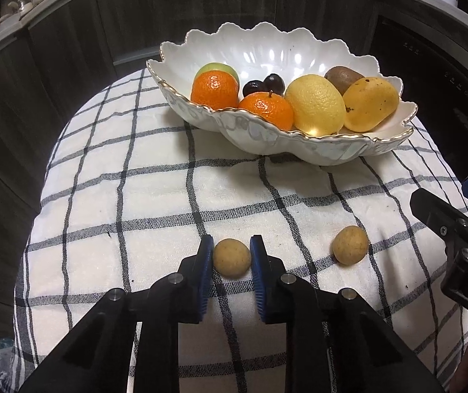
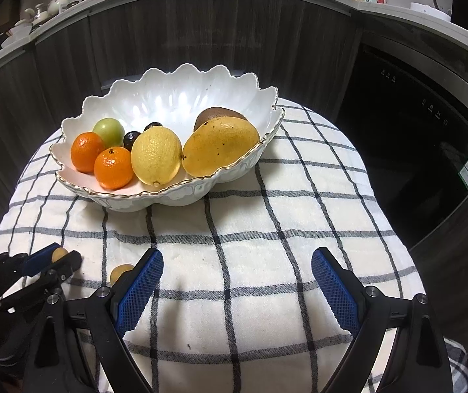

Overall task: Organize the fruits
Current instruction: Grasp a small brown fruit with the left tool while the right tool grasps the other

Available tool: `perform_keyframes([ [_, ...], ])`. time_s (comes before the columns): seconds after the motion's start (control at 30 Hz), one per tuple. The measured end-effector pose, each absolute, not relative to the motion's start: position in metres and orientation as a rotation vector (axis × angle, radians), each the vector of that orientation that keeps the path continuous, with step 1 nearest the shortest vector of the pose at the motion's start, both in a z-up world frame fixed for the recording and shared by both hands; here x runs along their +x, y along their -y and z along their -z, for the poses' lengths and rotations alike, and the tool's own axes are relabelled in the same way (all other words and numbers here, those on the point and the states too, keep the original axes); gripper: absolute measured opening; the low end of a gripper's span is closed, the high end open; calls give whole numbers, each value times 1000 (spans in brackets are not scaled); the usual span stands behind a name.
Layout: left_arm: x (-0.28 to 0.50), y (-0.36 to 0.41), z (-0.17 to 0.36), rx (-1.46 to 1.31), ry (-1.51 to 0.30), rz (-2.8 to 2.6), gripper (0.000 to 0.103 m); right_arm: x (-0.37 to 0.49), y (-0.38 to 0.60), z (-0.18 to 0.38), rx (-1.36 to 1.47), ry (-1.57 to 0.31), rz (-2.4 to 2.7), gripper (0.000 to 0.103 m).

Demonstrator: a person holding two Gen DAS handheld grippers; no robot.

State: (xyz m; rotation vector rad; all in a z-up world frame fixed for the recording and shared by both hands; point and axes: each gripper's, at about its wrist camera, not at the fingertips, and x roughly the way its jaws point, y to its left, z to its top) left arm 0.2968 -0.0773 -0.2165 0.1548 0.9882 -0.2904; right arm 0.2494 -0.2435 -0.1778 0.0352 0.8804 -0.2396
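Observation:
A white scalloped bowl [image 1: 299, 145] [image 2: 168, 196] stands at the far side of the checked cloth. It holds two oranges, a lemon [image 1: 315, 104], a mango [image 1: 369, 103], a kiwi, a green fruit and dark cherries. My left gripper [image 1: 232, 257] is shut on a small tan round fruit [image 1: 232, 258] that rests on the cloth; it also shows in the right wrist view [image 2: 58, 254]. A second tan fruit [image 1: 350, 245] [image 2: 121, 271] lies on the cloth to its right. My right gripper [image 2: 237, 281] is open and empty over the cloth, just right of that second fruit.
The checked cloth [image 1: 168, 203] covers a small round table. Dark cabinet fronts [image 2: 168, 32] curve behind it, with a dark appliance [image 2: 414, 147] at the right. A counter with bottles and crockery runs above.

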Motion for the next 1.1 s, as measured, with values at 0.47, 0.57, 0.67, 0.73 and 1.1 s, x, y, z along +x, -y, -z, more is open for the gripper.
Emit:
perform_keyframes([
  [0.47, 287, 54, 197, 149, -953, 229, 23, 251, 224, 170, 24, -865, 189, 93],
  [0.57, 286, 43, 195, 139, -954, 208, 23, 253, 214, 171, 15, -871, 168, 93],
  [0.67, 286, 35, 192, 138, -946, 189, 23, 253, 206, 173, 10, -877, 153, 93],
  [0.73, 286, 28, 191, 135, -944, 179, 23, 254, 199, 174, 6, -884, 140, 93],
  [1.1, 286, -3, 189, 83, -942, 115, 23, 263, 179, 197, 67, -970, 130, 71],
])
